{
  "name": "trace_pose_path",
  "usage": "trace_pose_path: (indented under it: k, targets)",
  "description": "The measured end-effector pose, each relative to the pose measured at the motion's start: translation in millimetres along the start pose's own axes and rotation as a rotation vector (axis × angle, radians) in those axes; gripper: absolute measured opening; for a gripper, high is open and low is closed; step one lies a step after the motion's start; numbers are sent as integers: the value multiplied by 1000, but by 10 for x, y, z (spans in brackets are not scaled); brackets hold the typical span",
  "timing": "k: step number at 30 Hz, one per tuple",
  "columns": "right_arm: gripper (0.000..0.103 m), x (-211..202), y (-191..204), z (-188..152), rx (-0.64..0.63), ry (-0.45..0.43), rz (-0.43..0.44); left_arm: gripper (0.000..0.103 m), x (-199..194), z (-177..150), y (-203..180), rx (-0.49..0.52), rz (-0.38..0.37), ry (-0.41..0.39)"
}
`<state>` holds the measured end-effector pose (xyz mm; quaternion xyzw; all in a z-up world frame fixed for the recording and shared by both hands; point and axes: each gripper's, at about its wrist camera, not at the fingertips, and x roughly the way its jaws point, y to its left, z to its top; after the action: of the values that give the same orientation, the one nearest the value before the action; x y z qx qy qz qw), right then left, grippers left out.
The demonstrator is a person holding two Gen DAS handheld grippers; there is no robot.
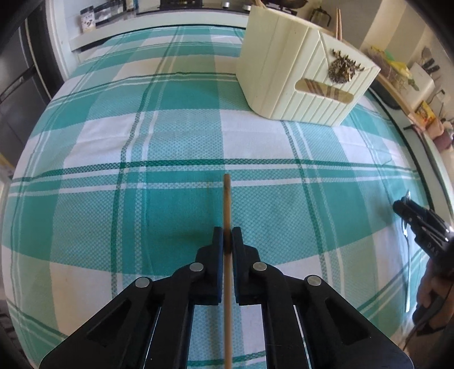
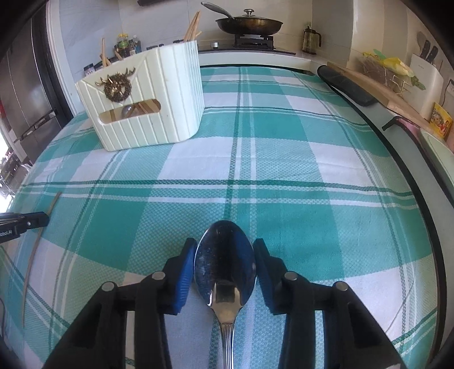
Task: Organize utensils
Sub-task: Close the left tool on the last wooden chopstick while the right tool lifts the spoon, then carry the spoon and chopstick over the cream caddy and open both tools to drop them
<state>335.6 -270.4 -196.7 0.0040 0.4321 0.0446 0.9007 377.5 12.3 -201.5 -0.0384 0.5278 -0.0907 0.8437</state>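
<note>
My left gripper (image 1: 227, 233) is shut on a thin wooden chopstick (image 1: 227, 198), which lies along the checked cloth and pokes out ahead of the pads. In the right wrist view that chopstick (image 2: 34, 249) and the left gripper (image 2: 34, 220) show at the far left. The bowl of a shiny metal spoon (image 2: 225, 255) sits between the blue pads of my right gripper (image 2: 225, 244), and both pads touch its edges. Its handle runs back under the gripper. A cream ribbed utensil holder (image 1: 298, 85) (image 2: 159, 113) with a brass stag emblem stands further back, with chopsticks inside.
A teal and white checked tablecloth (image 2: 283, 170) covers the table. Behind it is a stove with a lidded pan (image 2: 248, 24). A black bar (image 2: 346, 85) and a shelf with a knife block (image 2: 425, 76) run along the right. A dark fridge (image 2: 25, 99) stands at the left.
</note>
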Motion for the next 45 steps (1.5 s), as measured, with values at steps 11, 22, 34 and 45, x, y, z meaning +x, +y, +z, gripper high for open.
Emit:
trace_pose_path:
  k: [11, 22, 34, 45]
  targets:
    - [41, -1049, 114, -5, -63, -199, 167, 4, -1294, -126, -47, 52, -124, -298]
    - [41, -1558, 312, 44, -101, -305, 209, 4, -1711, -140, -43, 49, -191, -420]
    - [41, -1629, 483, 292, -155, -339, 177, 4, -1741, -75, -38, 61, -190, -433]
    - [41, -1632, 576, 433, -194, -346, 166, 4, -1742, -33, -20, 58, -189, -433]
